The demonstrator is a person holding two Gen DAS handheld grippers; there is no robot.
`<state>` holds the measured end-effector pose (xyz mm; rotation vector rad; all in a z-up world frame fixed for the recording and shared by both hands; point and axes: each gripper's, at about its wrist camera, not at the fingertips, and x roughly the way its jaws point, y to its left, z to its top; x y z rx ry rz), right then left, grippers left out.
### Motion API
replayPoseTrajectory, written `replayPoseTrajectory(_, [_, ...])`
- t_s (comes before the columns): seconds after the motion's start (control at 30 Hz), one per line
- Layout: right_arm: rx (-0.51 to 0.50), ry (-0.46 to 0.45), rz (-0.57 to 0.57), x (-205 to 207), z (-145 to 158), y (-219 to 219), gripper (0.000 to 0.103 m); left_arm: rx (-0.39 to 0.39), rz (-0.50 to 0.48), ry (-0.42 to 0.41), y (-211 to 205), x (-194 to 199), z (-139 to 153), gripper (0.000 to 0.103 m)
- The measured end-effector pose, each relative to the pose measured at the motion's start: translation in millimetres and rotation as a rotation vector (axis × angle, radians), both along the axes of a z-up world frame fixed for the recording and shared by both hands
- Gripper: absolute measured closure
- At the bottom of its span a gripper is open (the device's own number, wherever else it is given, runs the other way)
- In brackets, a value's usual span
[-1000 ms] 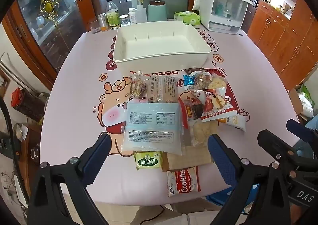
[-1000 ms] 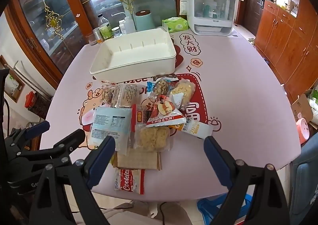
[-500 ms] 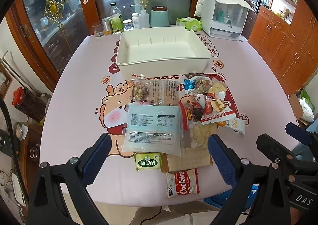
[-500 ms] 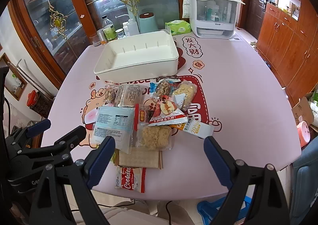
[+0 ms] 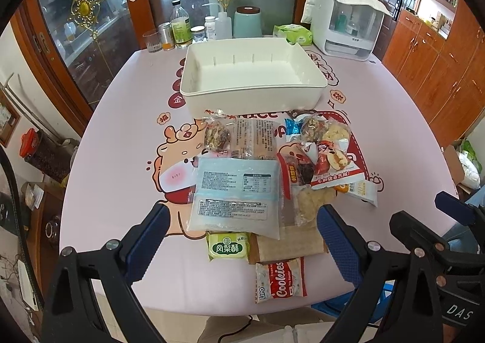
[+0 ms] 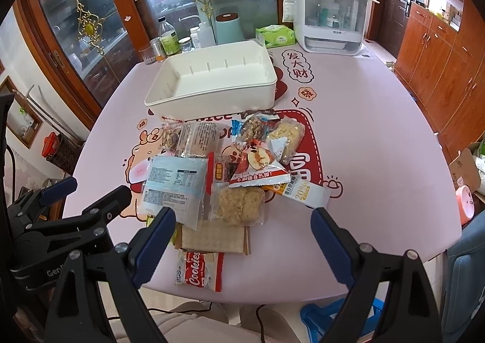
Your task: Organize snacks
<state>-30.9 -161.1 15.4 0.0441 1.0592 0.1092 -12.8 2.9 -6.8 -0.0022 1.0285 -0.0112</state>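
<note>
Left gripper (image 5: 242,234) spread wide, nothing between its blue pads, held over the near edge of the table (image 5: 121,131); right gripper (image 6: 242,234) likewise spread wide and holding nothing, just beside the left one, whose black frame shows at the left of the right wrist view. Snacks lie in a loose overlapping pile at the table's near-centre: a large pale blue packet (image 5: 235,194) printed side up; a green pineapple-cake pack (image 5: 228,247) touching its near edge; a brown flat wrapper (image 5: 288,247) beside that; a red-and-white Cookies pack (image 5: 280,281) nearest the table edge. Toward the right: a red apple-print packet (image 6: 257,165), a clear bag with a pale crumbly cake (image 6: 239,203), an orange-and-white sachet (image 6: 304,193). White bin (image 5: 253,76) stands behind the pile, nothing visible inside. Bottles and jars (image 5: 182,31) stand at the far edge.
</note>
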Motion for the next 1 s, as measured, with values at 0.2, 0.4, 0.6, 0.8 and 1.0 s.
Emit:
replayPoseTrajectory(0.2, [0.000,0.004,0.006,2.7,-3.2,2.5,0.011,0.005,0.004,0.011,0.6,2.9,-2.5,0.006])
replayPoseTrajectory(0.4, [0.002,0.002,0.008,4.6,-3.7,3.0,0.011,0.011,0.006,0.005,1.6,4.3,-1.5,0.006])
replayPoseTrajectory(0.6, [0.003,-0.002,0.010,7.7,-3.3,3.3,0.011,0.020,0.008,-0.002,1.1,6.9,-1.0,0.006])
replayPoseTrajectory(0.8, [0.002,-0.003,0.010,7.6,-2.9,3.6,0.011,0.025,0.010,-0.005,0.9,8.2,-1.0,0.006])
replayPoseTrajectory(1.0, [0.003,-0.001,0.011,8.8,-3.4,4.0,0.011,0.028,0.011,-0.003,0.2,9.3,-1.6,0.006])
